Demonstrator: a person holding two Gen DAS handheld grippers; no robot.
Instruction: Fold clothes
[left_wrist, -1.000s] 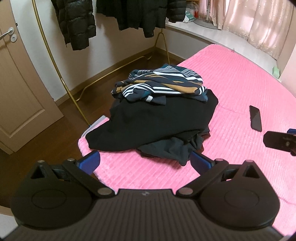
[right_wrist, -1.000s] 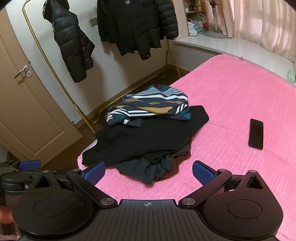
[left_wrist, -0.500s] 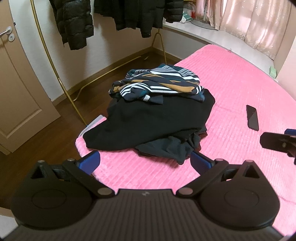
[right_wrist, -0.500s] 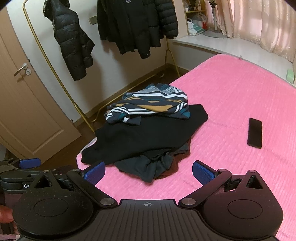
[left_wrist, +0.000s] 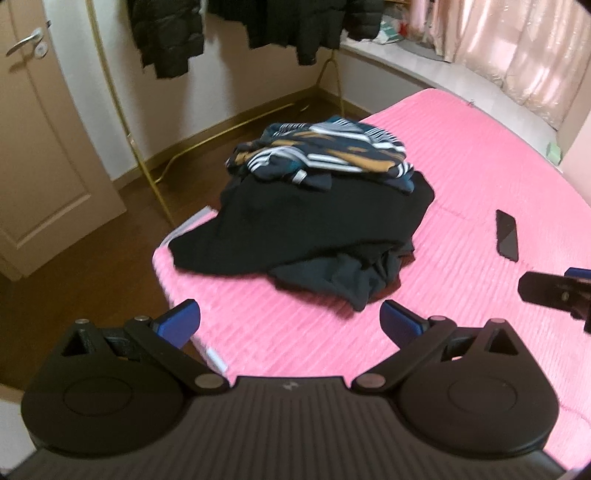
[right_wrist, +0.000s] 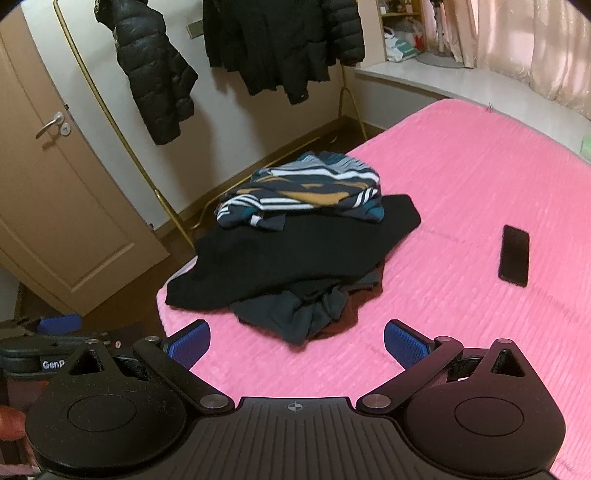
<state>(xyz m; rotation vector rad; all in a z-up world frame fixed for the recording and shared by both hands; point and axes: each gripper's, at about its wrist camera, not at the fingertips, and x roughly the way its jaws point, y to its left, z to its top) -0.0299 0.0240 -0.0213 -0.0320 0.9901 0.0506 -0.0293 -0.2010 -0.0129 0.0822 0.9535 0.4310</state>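
A pile of clothes lies near the corner of the pink bed (left_wrist: 461, 155) (right_wrist: 480, 177). On top sits a striped navy, white and tan garment (left_wrist: 325, 151) (right_wrist: 306, 192). Under it spreads a black garment (left_wrist: 317, 225) (right_wrist: 295, 247), with a crumpled dark grey one (left_wrist: 340, 277) (right_wrist: 291, 314) at the front. My left gripper (left_wrist: 290, 319) hovers open short of the pile, holding nothing. My right gripper (right_wrist: 297, 339) is also open and empty, just in front of the grey cloth. The right gripper's tip (left_wrist: 554, 291) shows at the left wrist view's right edge.
A black phone (left_wrist: 506, 234) (right_wrist: 514, 254) lies on the bed right of the pile. Dark puffer jackets (right_wrist: 159, 85) hang on a gold rack (right_wrist: 122, 147) by the wall. A beige door (right_wrist: 55, 177) stands at left, with wood floor beyond the bed corner. Pink curtains (left_wrist: 509, 48) hang at the back right.
Both grippers have drifted slightly toward the pile; the left view has shifted so the bed corner sits further right. Both stay open and empty.
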